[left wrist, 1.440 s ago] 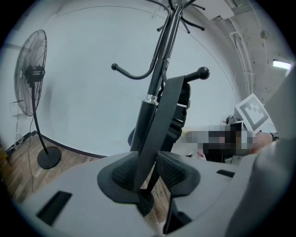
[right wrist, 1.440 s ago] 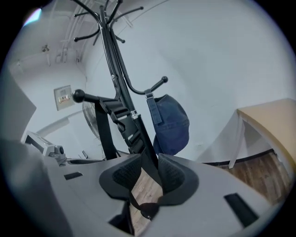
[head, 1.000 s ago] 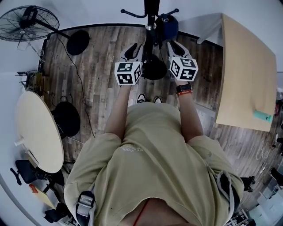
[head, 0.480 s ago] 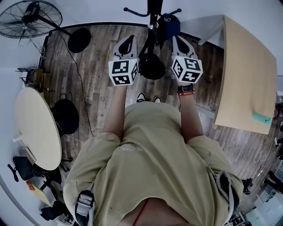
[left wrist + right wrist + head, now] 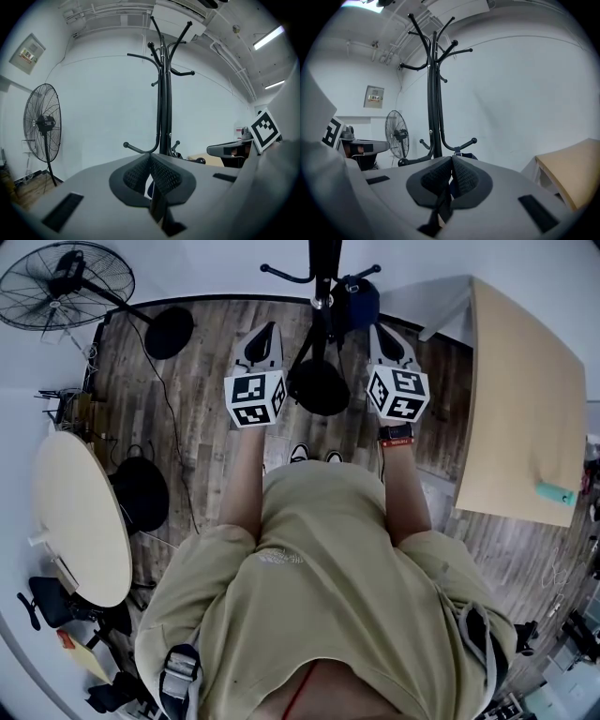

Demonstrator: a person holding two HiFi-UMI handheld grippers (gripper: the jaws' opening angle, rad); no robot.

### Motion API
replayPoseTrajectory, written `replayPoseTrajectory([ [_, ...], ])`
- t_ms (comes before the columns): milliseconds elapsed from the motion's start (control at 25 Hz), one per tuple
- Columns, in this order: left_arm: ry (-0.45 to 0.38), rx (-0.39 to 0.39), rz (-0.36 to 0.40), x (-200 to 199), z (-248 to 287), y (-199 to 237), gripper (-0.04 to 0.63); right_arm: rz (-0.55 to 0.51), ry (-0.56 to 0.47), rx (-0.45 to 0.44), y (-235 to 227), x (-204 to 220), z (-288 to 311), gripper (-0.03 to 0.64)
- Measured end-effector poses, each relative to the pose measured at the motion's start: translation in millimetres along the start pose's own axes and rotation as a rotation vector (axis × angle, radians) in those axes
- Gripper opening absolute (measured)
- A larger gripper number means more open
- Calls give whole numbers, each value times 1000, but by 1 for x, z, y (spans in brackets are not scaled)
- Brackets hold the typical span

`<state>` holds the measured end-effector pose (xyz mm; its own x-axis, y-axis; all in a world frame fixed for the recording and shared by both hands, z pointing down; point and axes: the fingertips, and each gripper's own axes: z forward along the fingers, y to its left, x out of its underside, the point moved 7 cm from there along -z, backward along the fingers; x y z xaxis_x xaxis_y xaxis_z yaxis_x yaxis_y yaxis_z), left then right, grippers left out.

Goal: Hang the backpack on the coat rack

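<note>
The black coat rack (image 5: 322,268) stands straight ahead, with its round base (image 5: 319,387) on the wooden floor. A dark blue backpack (image 5: 356,298) hangs by its strap from a low hook on the rack's right side. It shows small in the right gripper view (image 5: 462,155). My left gripper (image 5: 266,331) is left of the pole and my right gripper (image 5: 382,332) is right of it, just short of the backpack. Both point at the rack (image 5: 164,93) (image 5: 436,93). In each gripper view the pads meet, left (image 5: 150,159) and right (image 5: 451,161), with nothing gripped.
A standing fan (image 5: 66,287) is at the far left, with a black disc base (image 5: 169,331) beside it. A round table (image 5: 80,521) stands at the left and a rectangular wooden table (image 5: 525,399) at the right. A cable runs across the floor.
Both grippers have risen and drawn apart to either side of the rack's pole. Their jaws have gone from spread to closed. The backpack stays on its hook.
</note>
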<state>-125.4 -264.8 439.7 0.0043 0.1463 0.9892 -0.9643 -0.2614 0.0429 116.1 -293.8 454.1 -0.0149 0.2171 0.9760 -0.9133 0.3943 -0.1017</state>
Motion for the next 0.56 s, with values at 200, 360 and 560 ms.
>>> replayPoseTrajectory([
  [200, 16, 8, -17, 5, 3, -1, 23, -1, 8, -11, 2, 2, 0, 15],
  [360, 27, 19, -21, 8, 7, -2, 24, 1, 15, -19, 2, 2, 3, 15],
  [560, 95, 16, 2, 28, 15, -1, 25, 9, 47, -50, 6, 9, 10, 15],
])
